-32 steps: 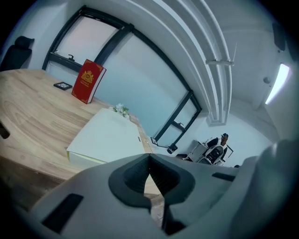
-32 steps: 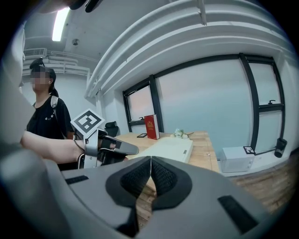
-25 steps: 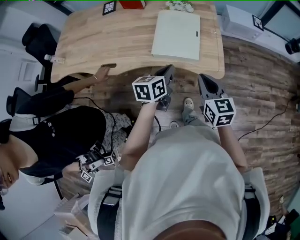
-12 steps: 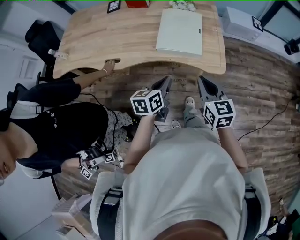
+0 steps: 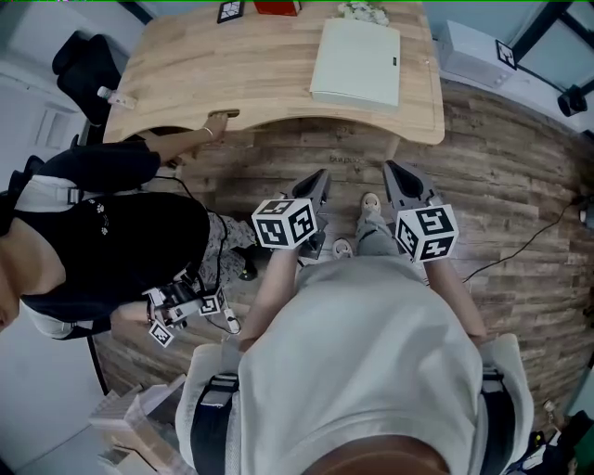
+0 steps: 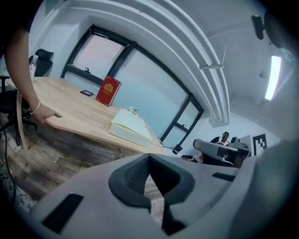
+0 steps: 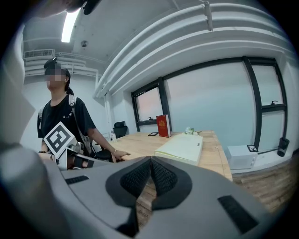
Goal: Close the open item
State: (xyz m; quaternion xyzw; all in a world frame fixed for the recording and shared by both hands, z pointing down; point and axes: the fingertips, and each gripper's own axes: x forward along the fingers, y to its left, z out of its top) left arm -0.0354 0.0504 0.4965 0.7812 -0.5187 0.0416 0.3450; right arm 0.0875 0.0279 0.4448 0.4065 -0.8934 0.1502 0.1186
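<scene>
A pale flat box [image 5: 355, 63] lies on the wooden desk [image 5: 232, 74], its top lying level. It shows too in the left gripper view [image 6: 131, 130] and the right gripper view [image 7: 180, 147]. My left gripper [image 5: 320, 174] and right gripper [image 5: 392, 167] hang over the plank floor, well short of the desk's front edge. The left gripper [image 6: 149, 156] has its jaws pressed together with nothing between them. So does the right gripper [image 7: 151, 158]. Neither touches anything.
A person in black [image 5: 111, 232] stands at my left, one hand [image 5: 218, 119] on the desk's front edge. A red book [image 5: 277, 7] stands at the desk's back. A black chair [image 5: 79, 60] is at far left, a white box [image 5: 469, 42] on the floor at right.
The desk has drawn away toward the top of the head view, and both grippers sit lower and farther from it. The other person's hand stays on the desk edge.
</scene>
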